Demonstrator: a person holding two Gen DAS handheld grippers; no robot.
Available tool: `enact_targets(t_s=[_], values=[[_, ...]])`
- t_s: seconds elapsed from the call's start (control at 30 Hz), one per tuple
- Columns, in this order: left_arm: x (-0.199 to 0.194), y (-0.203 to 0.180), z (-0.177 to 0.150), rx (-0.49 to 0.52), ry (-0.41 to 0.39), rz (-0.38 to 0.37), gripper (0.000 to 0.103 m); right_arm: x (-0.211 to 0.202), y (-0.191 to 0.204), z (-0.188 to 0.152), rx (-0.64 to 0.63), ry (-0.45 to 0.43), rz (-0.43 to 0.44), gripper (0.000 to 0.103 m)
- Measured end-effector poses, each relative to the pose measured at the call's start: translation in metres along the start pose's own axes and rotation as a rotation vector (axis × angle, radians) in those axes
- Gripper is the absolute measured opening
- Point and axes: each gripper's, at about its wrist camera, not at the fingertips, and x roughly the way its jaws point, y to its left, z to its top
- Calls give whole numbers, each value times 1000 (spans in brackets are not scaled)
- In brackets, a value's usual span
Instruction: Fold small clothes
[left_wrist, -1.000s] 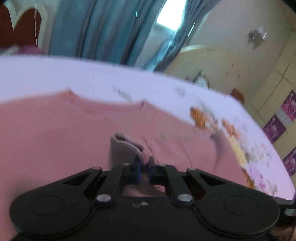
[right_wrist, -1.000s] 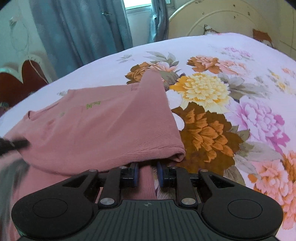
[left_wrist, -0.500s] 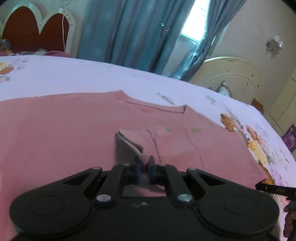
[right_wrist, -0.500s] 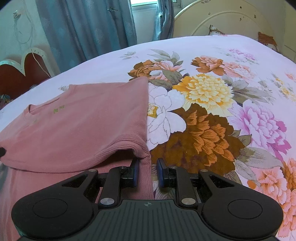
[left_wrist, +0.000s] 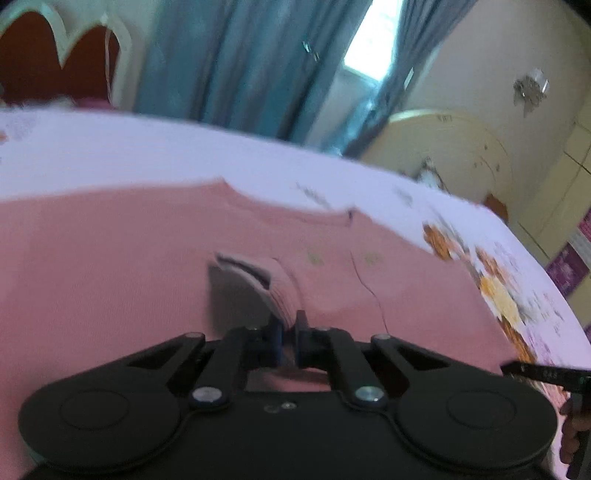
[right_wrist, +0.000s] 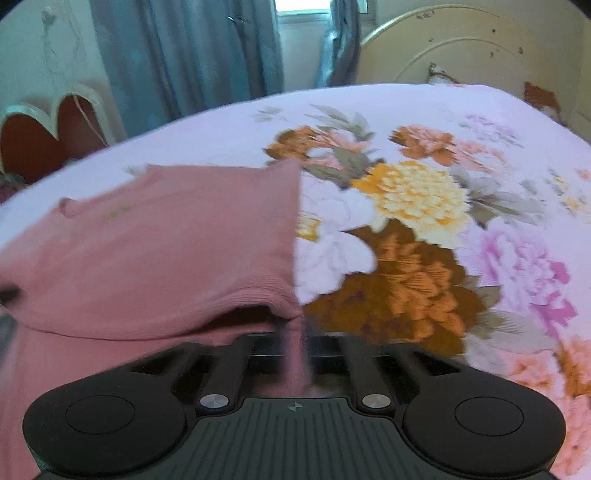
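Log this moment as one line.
left gripper: shut on sleeve cuff | right gripper: just closed on pink top hem | bedsheet: floral

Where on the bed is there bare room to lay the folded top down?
Free: the floral bedsheet right of the pink top, and the plain strip between its neckline and the curtains. Crowded: the near edge, where both grippers work.
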Motion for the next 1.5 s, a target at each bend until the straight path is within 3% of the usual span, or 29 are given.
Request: enact_targets(t_s=[0.13,0.23,0.3,0.33,0.37,0.47,0.53,0.63,0.7,0.77,0.9,1.03,1.13,1.23,1.3,1.4,1.5], values=[[15,11,-11,28,76,42,6,1,2,-1,-30,-2,-8,5],[16,11,-13,33,60,45,10,1,6,0,-45,6,-23,5],[12,11,-12,41,65,66,26,-3,8,0,-75,21,-21,5],[9,14,-10,33,66,86,44,-9,9,0,-88,12,-17,5],[0,19,-8,25,47,116,54,-18,9,-1,-95,-16,-8,5],[-23,20,-1,26,-46,141,54,-43,7,2,-73,-104,26,5],[-20,7,4,31,-37,89,57,-37,14,7,-78,-87,49,5],[8,-28,4,105,18,35,70,-5,38,12,-105,-16,44,5],[30,-46,-2,144,56,17,71,14,55,12,-107,13,67,5],[44,-54,-5,187,87,62,72,20,71,12,-142,9,83,5],[49,-51,12,147,51,24,76,30,87,24,-172,5,148,5],[67,-43,24,177,44,71,75,52,95,42,-210,11,219,5],[81,-22,31,161,78,134,73,66,77,70,-199,-50,120,5],[81,-13,33,183,75,123,73,100,28,108,-30,-18,-6,4],[80,-15,31,207,75,127,73,112,7,125,33,-4,20,3],[76,-25,32,237,68,154,71,113,13,134,-40,6,18,4],[67,-36,36,235,7,120,71,108,17,136,-57,-11,20,4]])
